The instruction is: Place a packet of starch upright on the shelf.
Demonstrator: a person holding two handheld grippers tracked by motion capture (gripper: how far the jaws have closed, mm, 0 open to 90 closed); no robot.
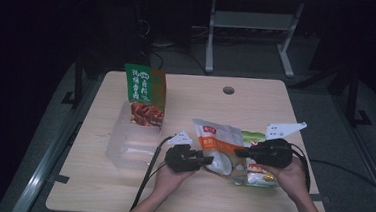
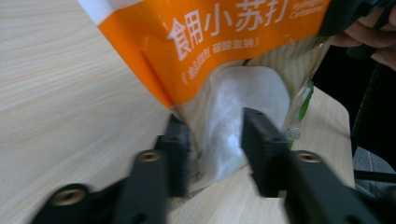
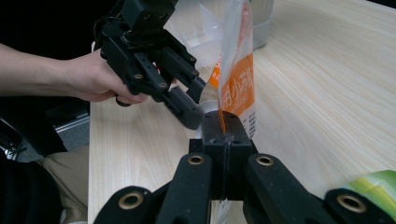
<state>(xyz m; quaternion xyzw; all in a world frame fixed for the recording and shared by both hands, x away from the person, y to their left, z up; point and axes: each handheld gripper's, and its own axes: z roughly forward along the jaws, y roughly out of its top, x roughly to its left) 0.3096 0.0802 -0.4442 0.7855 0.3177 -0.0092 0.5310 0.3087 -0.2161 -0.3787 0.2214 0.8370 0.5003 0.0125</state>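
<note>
Orange pouch (image 2: 219, 42): white "食用小苏打". Green bag (image 1: 144, 95): Chinese print, seemingly unreadable.

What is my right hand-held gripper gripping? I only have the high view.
Observer: The right hand-held gripper is shut on the edge of the orange pouch.
Operator: And the left one?
Observer: The left hand-held gripper has its jaws on either side of the pouch's white lower part. I cannot tell whether they press on it.
Operator: Any label?
Observer: White characters run across the orange band.
</note>
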